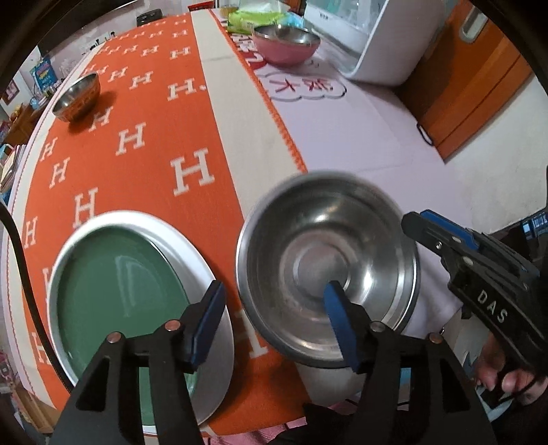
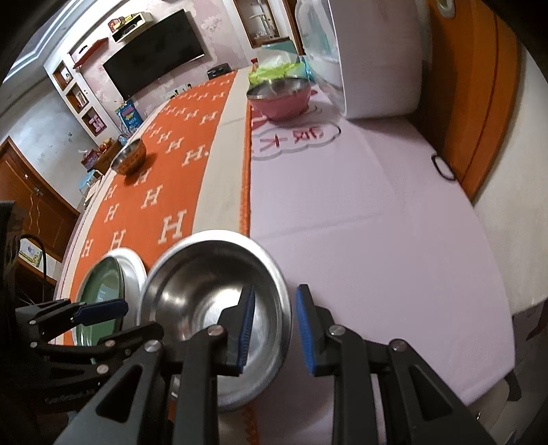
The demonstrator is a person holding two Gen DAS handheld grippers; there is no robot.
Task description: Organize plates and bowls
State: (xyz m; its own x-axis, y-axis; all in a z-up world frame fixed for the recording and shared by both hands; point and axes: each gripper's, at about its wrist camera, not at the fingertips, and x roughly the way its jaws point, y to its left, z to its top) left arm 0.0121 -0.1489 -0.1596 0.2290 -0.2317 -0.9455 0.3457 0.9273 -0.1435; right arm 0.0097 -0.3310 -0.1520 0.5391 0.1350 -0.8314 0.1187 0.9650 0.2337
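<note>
A steel bowl (image 1: 325, 260) sits at the near table edge, tilted, on the seam of the orange cloth and the pink cloth; it also shows in the right wrist view (image 2: 205, 291). A green plate with a silver rim (image 1: 120, 294) lies left of it, also visible in the right wrist view (image 2: 102, 284). My left gripper (image 1: 274, 321) is open, its right finger inside the bowl, its left finger over the plate's rim. My right gripper (image 2: 275, 328) is open and straddles the bowl's right rim, touching nothing that I can see.
A small steel bowl (image 1: 77, 97) stands far left on the orange H-patterned cloth (image 1: 137, 137). A pink bowl with a steel inside (image 1: 286, 44) stands at the back, by a white appliance (image 1: 373, 37) and green packets (image 1: 253, 18). An orange cabinet (image 1: 472, 75) stands right.
</note>
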